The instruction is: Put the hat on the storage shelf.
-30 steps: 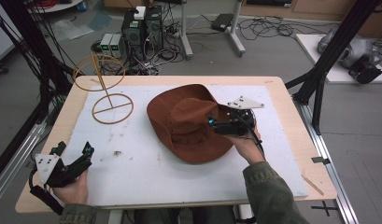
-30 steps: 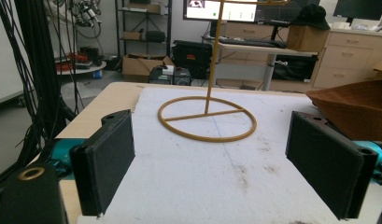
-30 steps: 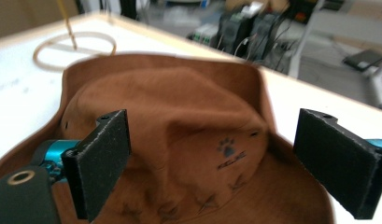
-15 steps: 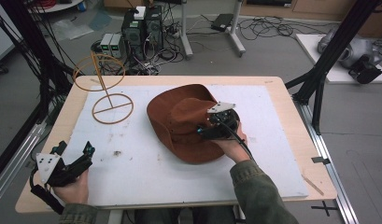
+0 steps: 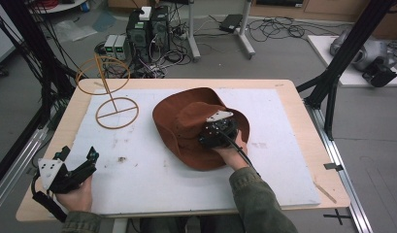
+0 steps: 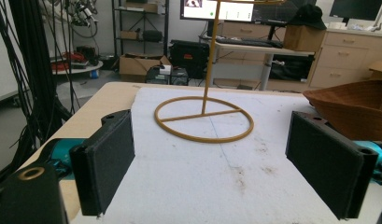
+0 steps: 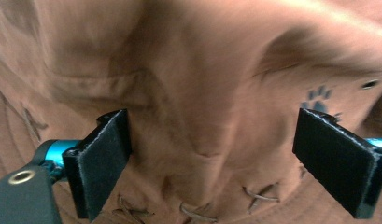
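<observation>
The brown wide-brimmed felt hat (image 5: 186,124) lies crown-up at the middle of the white-covered worktop (image 5: 283,160), and the right claw (image 5: 213,136) hangs directly over the near right side of its crown, jaws spread wide with the crown's ridge between them. The left claw (image 5: 77,162), also wide open and empty, rests at the near left corner, well apart from the hat. It faces the gold wire hat stand (image 6: 205,116) at the far left, so the right hand is plainly the nearer one for a pinch on the crown.
</observation>
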### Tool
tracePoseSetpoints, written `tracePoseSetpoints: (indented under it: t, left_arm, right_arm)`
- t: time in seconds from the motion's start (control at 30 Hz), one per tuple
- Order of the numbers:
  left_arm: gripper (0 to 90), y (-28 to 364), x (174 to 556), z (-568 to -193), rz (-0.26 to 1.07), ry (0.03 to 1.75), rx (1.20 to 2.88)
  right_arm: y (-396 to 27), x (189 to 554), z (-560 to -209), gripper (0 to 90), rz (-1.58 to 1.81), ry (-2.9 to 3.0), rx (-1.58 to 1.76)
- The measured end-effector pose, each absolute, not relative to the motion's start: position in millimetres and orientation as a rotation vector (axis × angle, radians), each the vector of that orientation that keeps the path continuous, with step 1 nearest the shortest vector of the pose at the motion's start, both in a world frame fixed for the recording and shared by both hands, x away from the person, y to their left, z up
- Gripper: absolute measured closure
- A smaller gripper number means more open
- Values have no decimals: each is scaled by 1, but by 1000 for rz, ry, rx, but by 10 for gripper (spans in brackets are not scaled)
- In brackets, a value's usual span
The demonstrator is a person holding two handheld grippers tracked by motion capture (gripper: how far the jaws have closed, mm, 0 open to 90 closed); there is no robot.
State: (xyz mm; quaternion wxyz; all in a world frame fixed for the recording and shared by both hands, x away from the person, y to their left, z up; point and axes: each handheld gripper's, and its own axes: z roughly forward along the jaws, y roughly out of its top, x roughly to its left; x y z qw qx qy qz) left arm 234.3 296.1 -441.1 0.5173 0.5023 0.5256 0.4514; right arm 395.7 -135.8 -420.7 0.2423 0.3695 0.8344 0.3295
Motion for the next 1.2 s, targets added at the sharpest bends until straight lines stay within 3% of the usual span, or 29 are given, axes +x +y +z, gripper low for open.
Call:
tracePoseSetpoints:
  t: [0.37,0.57,1.2]
  left_arm:
    - [159,295,235,-441,1075,1258,1211]
    - [158,292,236,-441,1072,1249,1218]
    - [159,292,235,-441,1069,1246,1217]
  right_arm:
    - [-138,398,-419,307,1003,2228,1032]
    - [-143,397,-417,858,1094,2244,1027]
    - [-148,384,-416,884,1170,2115,1091]
